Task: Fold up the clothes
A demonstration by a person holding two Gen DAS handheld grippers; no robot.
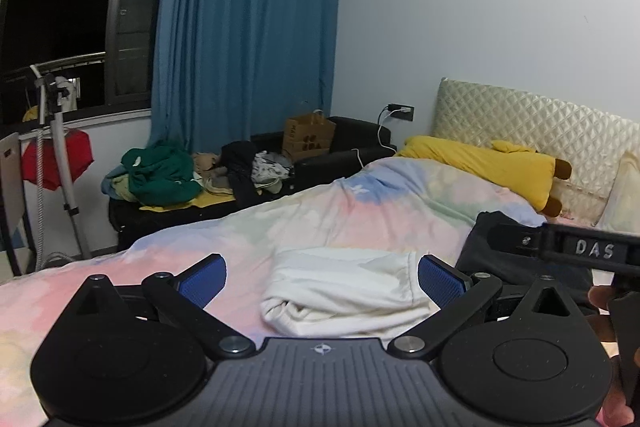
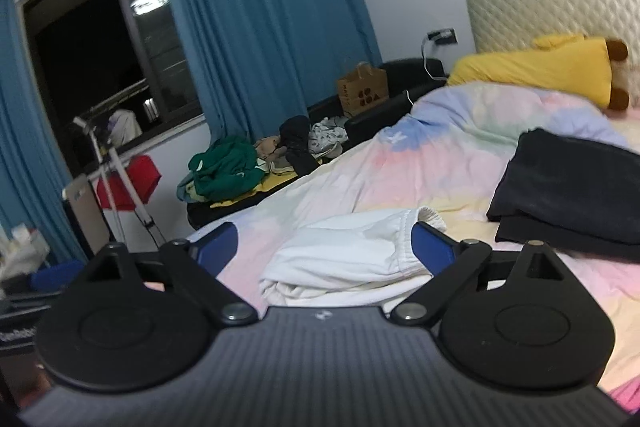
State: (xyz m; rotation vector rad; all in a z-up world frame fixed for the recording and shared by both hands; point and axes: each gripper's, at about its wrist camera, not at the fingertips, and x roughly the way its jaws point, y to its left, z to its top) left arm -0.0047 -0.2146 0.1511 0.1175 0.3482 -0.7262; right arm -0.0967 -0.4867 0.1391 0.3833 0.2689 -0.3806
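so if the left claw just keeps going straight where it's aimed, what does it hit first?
Most likely the folded white garment on the bed. It lies dead ahead between the open fingers of the left claw, which points slightly down. Depth is unclear, so it could pass over onto the pastel duvet.

You're in a home bedroom, night. Bed (image 1: 312, 223) w/ pastel duvet fills the foreground, quilted cream headboard (image 1: 532, 131) at the wall, yellow plush pillow (image 1: 484, 163) lying against it. Blue curtains (image 1: 248, 27) hang beside a dark window (image 1: 60, 11). Low black couch (image 1: 320, 163) next to the bed is piled w/ loose clothes (image 1: 168, 175), plus a brown paper bag (image 1: 308, 137). Charger plugged in wall socket (image 1: 400, 111). Folded white garment (image 2: 352, 259) and dark folded garment (image 2: 568, 187) sit on the duvet. Lived-in, domestic.
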